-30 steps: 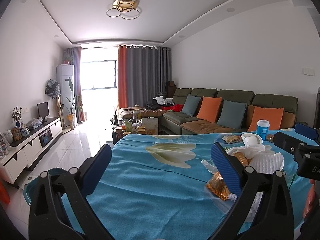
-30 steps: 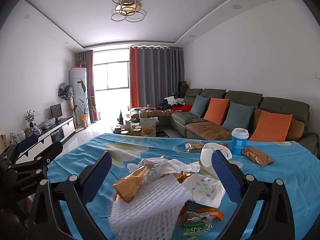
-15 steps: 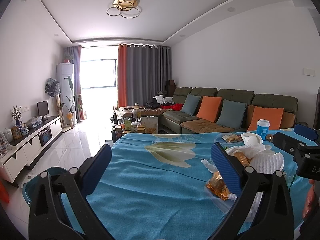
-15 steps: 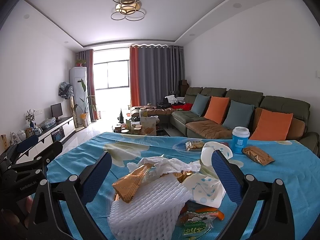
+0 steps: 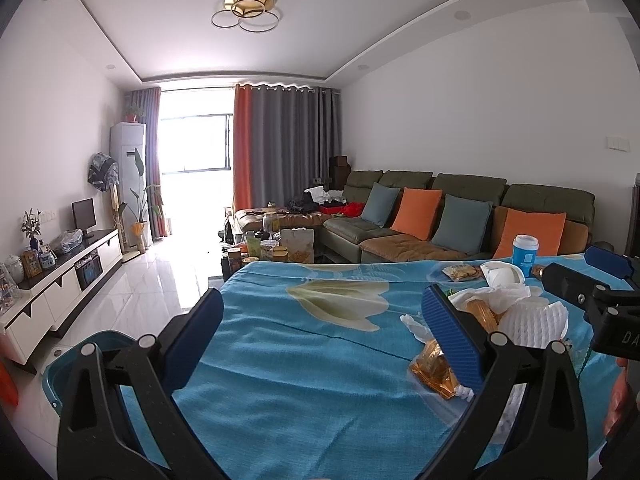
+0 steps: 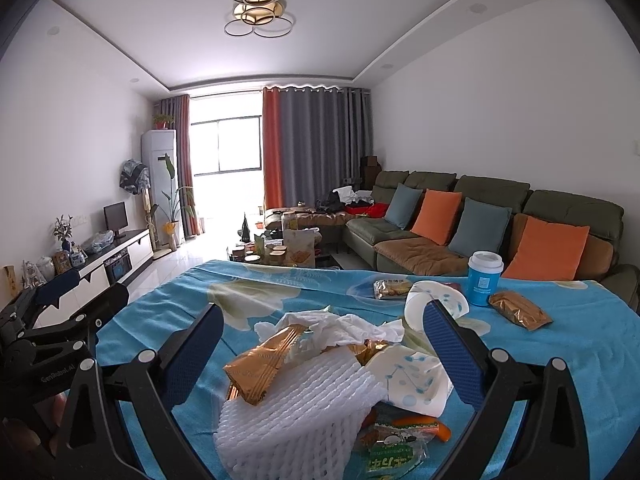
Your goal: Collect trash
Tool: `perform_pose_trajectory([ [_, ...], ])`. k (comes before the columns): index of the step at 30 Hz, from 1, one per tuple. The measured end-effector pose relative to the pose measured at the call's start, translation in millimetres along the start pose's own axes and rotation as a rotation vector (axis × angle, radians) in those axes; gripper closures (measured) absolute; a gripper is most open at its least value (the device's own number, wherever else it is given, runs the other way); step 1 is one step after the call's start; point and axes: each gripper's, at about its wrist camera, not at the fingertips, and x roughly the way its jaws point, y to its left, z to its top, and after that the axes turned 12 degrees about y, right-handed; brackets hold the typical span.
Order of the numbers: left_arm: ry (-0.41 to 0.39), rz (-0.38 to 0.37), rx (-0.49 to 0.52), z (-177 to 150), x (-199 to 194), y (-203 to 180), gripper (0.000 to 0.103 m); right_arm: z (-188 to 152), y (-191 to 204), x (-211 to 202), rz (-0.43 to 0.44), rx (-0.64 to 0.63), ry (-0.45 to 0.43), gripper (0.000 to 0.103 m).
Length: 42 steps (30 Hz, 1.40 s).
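Observation:
A heap of trash lies on the blue tablecloth (image 6: pixel 160 320): white foam netting (image 6: pixel 296 420), a gold snack wrapper (image 6: pixel 264 364), crumpled tissue (image 6: pixel 340 326), a dotted paper cup (image 6: pixel 416 376) and a green packet (image 6: pixel 390 454). My right gripper (image 6: pixel 324 354) hangs open just above and around this heap, touching nothing. My left gripper (image 5: pixel 324 338) is open over bare cloth (image 5: pixel 300 360); the same heap, with the foam netting (image 5: pixel 532 320) and a gold wrapper (image 5: pixel 434 368), sits at its right finger. Farther back lie a blue cup (image 6: pixel 484 283), a biscuit packet (image 6: pixel 392 289) and a brown wrapper (image 6: pixel 520 311).
A teal bin (image 5: pixel 84 346) stands on the floor beside the table's left edge. Beyond the table are a cluttered coffee table (image 5: pixel 272 250), a green sofa (image 5: pixel 460 216) with orange and blue cushions, and a TV cabinet (image 5: pixel 60 280) on the left wall.

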Motion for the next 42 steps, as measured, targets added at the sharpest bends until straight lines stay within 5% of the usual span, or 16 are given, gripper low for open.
perform_pose_trajectory([
  [9,0.087,-0.079,0.015,-2.7,18.7,-3.5,0.005,2.9,-8.3,9.8,0.032,-0.001,0.068,0.007],
  [16,0.207,-0.236,0.047,-7.0,39.5,-15.4,0.005,1.4,-18.1,33.8,0.073,0.006,0.192,0.007],
  [23,0.357,-0.411,0.098,-7.6,70.7,-37.6,0.006,-11.8,-35.2,47.5,0.18,0.074,0.31,0.021],
  [29,0.466,-0.51,0.1,-7.3,99.4,-50.8,0.025,-20.3,-48.2,43.7,0.252,0.123,0.353,0.03],
  [40,0.54,-0.625,0.113,-10.0,107.6,-64.5,0.087,-17.0,-58.2,40.4,0.368,0.178,0.349,0.08],
  [42,0.546,-0.643,0.102,-9.6,106.3,-63.1,0.089,-14.8,-57.7,39.2,0.376,0.172,0.345,0.085],
])
